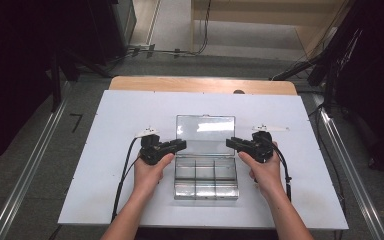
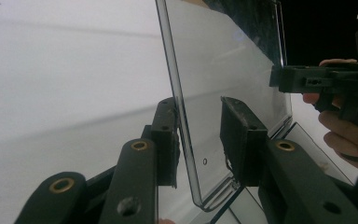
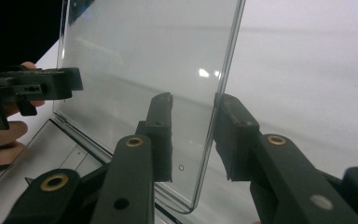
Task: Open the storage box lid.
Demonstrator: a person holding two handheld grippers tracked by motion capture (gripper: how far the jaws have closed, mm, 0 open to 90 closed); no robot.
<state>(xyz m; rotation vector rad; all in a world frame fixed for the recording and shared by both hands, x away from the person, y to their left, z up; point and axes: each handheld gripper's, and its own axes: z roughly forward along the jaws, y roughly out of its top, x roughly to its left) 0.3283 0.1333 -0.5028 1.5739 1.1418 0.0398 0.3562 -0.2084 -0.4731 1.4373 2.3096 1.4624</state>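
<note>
White board [image 1: 120, 150] atop wooden table [image 1: 200, 84]; grey floor [image 1: 30, 165], possibly rails, cables behind.

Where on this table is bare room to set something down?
The white board is bare left of the left gripper, right of the right gripper, and behind the raised lid. The middle is crowded: the clear box and both hands.

No readable text, label, brand or number anywhere (box lid, grippers, table all unmarked).
</note>
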